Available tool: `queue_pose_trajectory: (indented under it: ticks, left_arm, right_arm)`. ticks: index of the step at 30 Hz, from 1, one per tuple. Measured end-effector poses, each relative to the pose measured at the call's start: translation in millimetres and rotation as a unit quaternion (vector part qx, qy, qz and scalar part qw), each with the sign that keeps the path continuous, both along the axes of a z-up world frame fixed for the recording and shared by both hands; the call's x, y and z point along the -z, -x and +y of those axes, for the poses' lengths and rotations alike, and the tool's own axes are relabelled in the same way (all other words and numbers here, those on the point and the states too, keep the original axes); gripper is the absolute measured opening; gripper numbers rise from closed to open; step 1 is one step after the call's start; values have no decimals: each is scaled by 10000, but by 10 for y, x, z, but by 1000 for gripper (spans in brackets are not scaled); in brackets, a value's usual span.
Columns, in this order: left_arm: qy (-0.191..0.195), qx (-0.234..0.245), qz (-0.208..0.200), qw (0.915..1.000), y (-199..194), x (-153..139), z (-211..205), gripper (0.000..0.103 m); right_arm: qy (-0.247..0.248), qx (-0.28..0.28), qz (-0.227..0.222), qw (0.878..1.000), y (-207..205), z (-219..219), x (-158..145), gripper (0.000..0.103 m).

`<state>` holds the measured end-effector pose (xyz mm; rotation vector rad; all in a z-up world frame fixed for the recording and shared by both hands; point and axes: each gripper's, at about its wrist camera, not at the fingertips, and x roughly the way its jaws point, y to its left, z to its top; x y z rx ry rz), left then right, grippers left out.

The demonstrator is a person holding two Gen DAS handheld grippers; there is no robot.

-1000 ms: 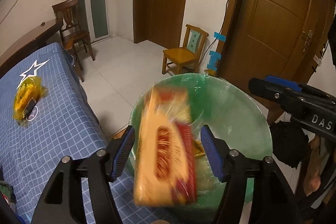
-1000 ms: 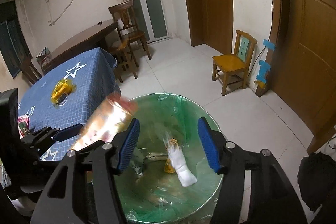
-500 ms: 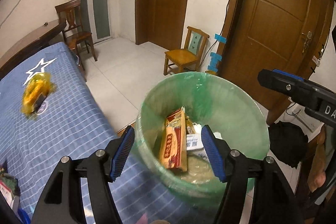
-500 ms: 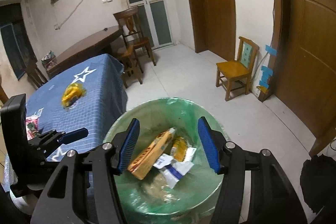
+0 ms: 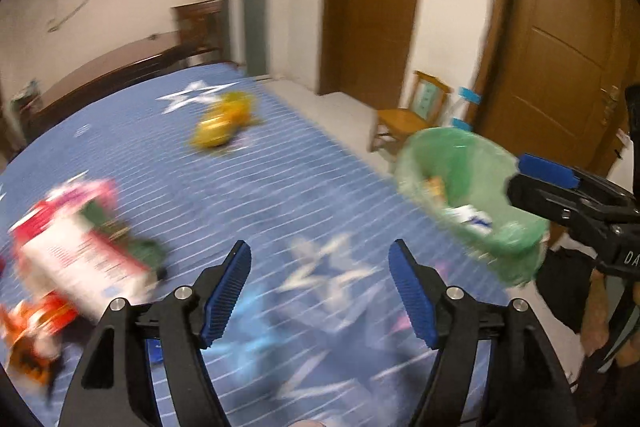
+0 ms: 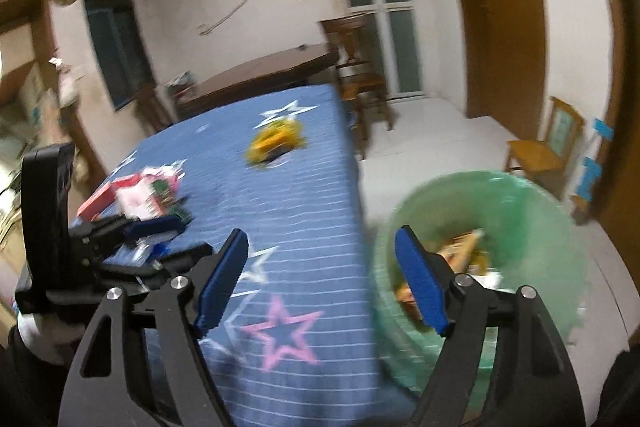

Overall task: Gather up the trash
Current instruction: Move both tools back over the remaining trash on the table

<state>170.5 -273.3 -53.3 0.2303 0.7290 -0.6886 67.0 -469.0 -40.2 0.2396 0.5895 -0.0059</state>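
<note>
Blue star-printed tablecloth (image 5: 280,187) across most of both views, blurred. Wooden chair (image 5: 416,115) at 2 o'clock in the left view, on pale floor before a brown door (image 5: 568,39); dark table (image 6: 256,75) and a second chair (image 6: 360,67) beyond the cloth at 12 in the right view. Green-lined bin (image 6: 552,227) just off the cloth's right edge, wrappers visible inside; at 3 o'clock in the left view, at 4 behind the right finger in the right view. Yellow packet (image 5: 222,123) alone on the cloth at 11 o'clock, well apart from both tools, with bare cloth between. Pile of red, pink and white wrappers (image 5: 76,251) at 9 o'clock in the left view, just beside the left finger's outer side, not between the pads. Left gripper (image 5: 320,291) over the cloth, fingers spread wide, nothing held. Right gripper (image 6: 320,275) likewise wide and empty, straddling the cloth's edge and the bin rim. Left gripper also seen in the right view at 8 o'clock, close to the wrappers.
</note>
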Motion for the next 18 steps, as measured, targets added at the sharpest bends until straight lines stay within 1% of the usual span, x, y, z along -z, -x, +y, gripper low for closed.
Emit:
queue_pose_trajectory:
  ticks: [1,5,7,10,13,16,18]
  left_arm:
    - [4,-133,12,9999,-31,4,155,73]
    - [10,-804,27,9968,-134,30,1025,73]
    - [32,-929,-12,9957,-99,12,1313,73]
    - [-8,-1088,-277,9937,11,-49,1782,73]
    - [35,-1435,-389,9889,21,-102,2284,73]
    - [85,-1695,-387,9847,-13,-106,2610,73]
    - [76,-1741,-417,9838,-26,-85,2777,73]
  right_arm:
    - [5,-90,39,10000,-31,82,22,73]
    - [-11,-413,121,9991,-110,373,83,73]
    - [6,-641,182,9978,-176,570,112,73]
    - [44,-967,281,9949,-255,855,172,73]
    - [72,-1252,373,9914,-311,1120,243,73]
    - [85,-1490,499,9875,-385,1351,321,73]
    - [104,-1650,543,9847,-427,1489,354,73]
